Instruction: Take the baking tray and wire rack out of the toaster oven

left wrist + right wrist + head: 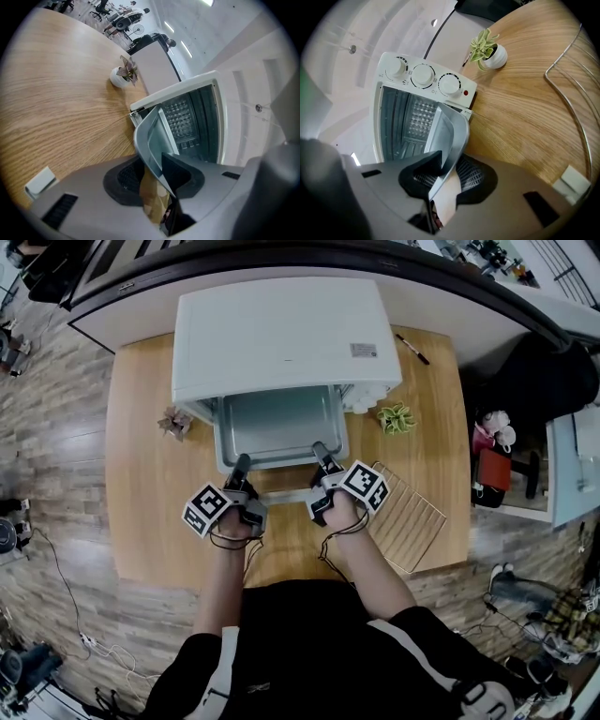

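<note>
- Head view: the toaster oven [281, 338] stands at the table's [141, 521] far edge, mouth toward us. The baking tray [278, 427] sticks halfway out of it.
- The left gripper [239, 470] and right gripper [322, 457] each meet the tray's near rim, one toward each corner. We judge this keeps the tray level as it slides out.
- The wire rack [408, 517] lies flat by the table's right edge, near the front corner. It is out of the oven and apart from the tray's path, so that half of the job looks done.
- Left gripper view: the left gripper's [154, 171] jaws are clamped on the tray's [152, 136] turned-up rim, one pad inside the lip and one outside.
- The open oven [197, 112] shows behind it. A small potted plant [123, 75] sits beyond on the table [56, 103], clear of the work.
- Right gripper view: the right gripper [445, 171] is likewise closed on the tray's [452, 136] rim, with its pads on either face of the lip (a mirror of the other hand).
- The oven's knobs [423, 75] show above. A green plant [487, 49] and the rack's [567, 93] wire edge rest on the table [525, 108] to the right.
- We think the next move is an even pull from both sides, then setting the tray down on bare wood.
</note>
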The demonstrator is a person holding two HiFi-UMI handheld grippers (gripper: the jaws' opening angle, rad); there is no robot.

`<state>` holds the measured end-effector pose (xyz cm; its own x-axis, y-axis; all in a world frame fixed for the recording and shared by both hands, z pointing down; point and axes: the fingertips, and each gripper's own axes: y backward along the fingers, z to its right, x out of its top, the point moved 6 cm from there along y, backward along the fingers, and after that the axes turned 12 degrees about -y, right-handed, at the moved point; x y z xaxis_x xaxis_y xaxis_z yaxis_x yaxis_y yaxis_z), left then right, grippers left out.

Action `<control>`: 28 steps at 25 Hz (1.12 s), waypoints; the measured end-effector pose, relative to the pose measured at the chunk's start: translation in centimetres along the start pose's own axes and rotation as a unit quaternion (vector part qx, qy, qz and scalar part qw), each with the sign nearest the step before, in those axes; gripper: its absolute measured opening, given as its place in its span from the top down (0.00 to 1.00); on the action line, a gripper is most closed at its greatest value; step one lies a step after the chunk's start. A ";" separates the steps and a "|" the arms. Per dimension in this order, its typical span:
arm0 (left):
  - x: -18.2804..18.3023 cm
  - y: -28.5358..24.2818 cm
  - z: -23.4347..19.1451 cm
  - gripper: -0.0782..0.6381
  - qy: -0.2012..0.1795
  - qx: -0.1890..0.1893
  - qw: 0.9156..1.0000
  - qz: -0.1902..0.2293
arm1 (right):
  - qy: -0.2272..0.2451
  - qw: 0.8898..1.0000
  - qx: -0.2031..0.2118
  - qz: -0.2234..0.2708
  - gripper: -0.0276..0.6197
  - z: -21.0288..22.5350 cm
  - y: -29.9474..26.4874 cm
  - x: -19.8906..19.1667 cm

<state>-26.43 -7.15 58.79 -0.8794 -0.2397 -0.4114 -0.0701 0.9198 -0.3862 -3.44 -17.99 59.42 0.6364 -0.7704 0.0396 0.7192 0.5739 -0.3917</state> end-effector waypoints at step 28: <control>-3.8 6.3 1.7 0.71 -0.017 0.010 1.000 -0.023 | 0.040 0.999 0.028 -0.005 0.79 -0.1 6.9 -2.4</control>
<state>-22.71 -0.95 56.48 -0.8589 -0.2925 -0.4204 -0.1007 0.9013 -0.4214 -0.03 -12.21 56.53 0.6067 -0.7943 -0.0306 0.7412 0.5791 -0.3395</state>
